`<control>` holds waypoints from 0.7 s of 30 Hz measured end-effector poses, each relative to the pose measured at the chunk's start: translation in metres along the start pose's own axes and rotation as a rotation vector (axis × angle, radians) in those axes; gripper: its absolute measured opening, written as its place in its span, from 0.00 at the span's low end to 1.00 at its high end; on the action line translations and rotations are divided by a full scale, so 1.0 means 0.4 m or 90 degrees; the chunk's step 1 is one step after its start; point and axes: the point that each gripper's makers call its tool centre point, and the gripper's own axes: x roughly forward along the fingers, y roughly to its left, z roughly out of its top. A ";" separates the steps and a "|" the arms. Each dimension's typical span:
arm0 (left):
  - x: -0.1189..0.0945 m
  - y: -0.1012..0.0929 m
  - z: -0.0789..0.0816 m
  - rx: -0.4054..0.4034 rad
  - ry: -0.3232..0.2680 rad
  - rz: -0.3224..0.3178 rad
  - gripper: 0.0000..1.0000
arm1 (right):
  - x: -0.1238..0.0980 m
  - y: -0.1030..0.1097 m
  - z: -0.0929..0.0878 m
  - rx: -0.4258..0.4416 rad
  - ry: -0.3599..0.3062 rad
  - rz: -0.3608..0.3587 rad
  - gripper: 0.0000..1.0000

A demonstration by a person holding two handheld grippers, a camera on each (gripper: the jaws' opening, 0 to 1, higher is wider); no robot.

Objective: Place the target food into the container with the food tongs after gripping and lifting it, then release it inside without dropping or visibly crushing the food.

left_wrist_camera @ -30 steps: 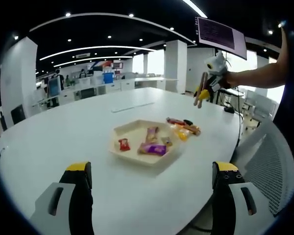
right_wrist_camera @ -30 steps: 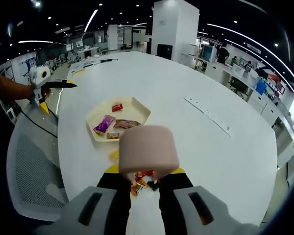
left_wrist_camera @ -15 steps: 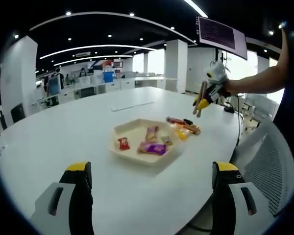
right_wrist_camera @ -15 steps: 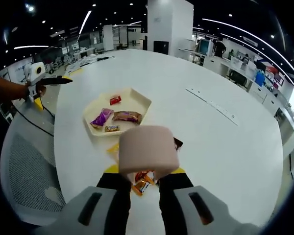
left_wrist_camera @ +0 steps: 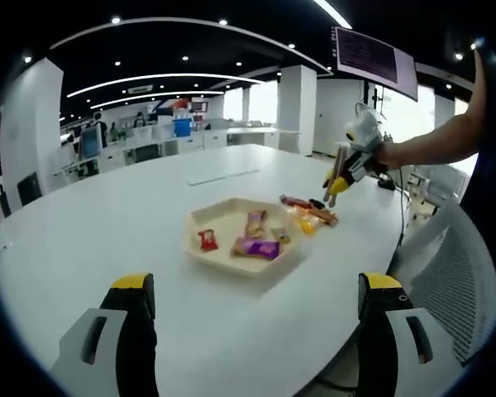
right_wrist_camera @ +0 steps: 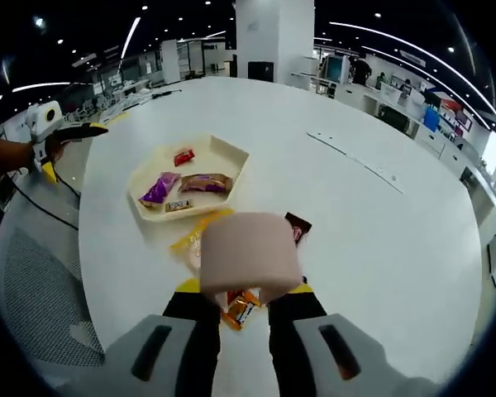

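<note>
- My right gripper has its jaws clamped on the food tongs. Their tan end faces my camera, so I can't tell whether the tips are wide or narrow, or carrying anything.
- From the left gripper view, the right gripper hangs over the table at about 2 o'clock, forearm reaching in from the right.
- The left gripper sits with jaws spread wide, nothing between them.
- Loose snack packets lie on the table just past the tongs.
- The tray sits at 11 o'clock, with four packets inside, including a purple one.
</note>
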 end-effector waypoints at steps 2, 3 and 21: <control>0.000 0.001 -0.001 -0.001 0.001 -0.001 0.99 | 0.006 0.000 -0.005 0.002 0.004 -0.006 0.21; 0.001 0.001 -0.002 -0.001 0.001 -0.001 0.99 | 0.008 -0.001 -0.007 0.002 0.007 -0.008 0.21; 0.000 0.005 -0.001 -0.004 0.000 0.004 0.99 | 0.021 0.003 -0.051 -0.002 0.026 -0.020 0.21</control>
